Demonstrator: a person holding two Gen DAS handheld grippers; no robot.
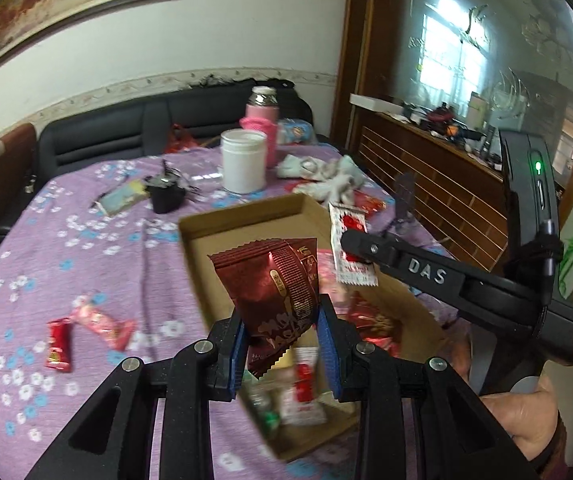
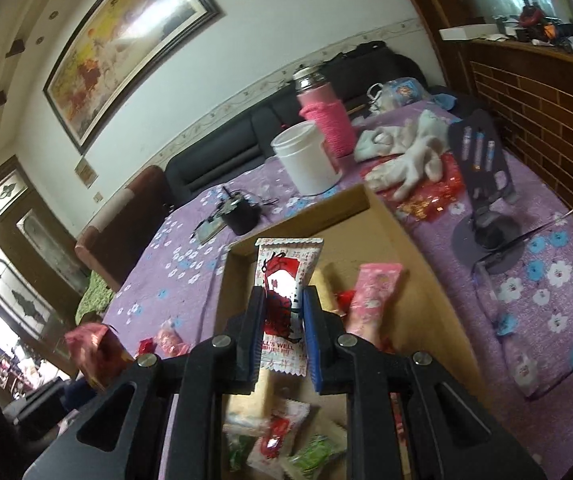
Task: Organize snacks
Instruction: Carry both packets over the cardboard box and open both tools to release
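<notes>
A dark red snack packet (image 1: 282,300) is pinched between the blue pads of the left gripper (image 1: 284,340) and is held above the open cardboard box (image 1: 242,216). A white-and-red snack packet (image 2: 286,300) is clamped in the same way by the right gripper (image 2: 284,336), also over the box; in the left wrist view this packet (image 1: 350,248) is seen hanging from the right gripper's fingers near the box's right wall. Inside the box, a pink packet (image 2: 374,296) is leaned against other wrappers, and green and white packets (image 2: 310,452) are seen lying at the near end, though blurred. On the purple flowered tablecloth (image 1: 86,248) to the left of the box, a small red packet (image 1: 59,344) and a pink wrapped sweet (image 1: 104,320) are left lying just beside each other. Beyond the box, a white jar (image 1: 243,160), a pink-sleeved flask (image 1: 264,120), white gloves (image 2: 406,156) and a small black pot (image 1: 166,196) are set on the table. A grey phone stand (image 2: 482,184) is placed to the right of the box.
</notes>
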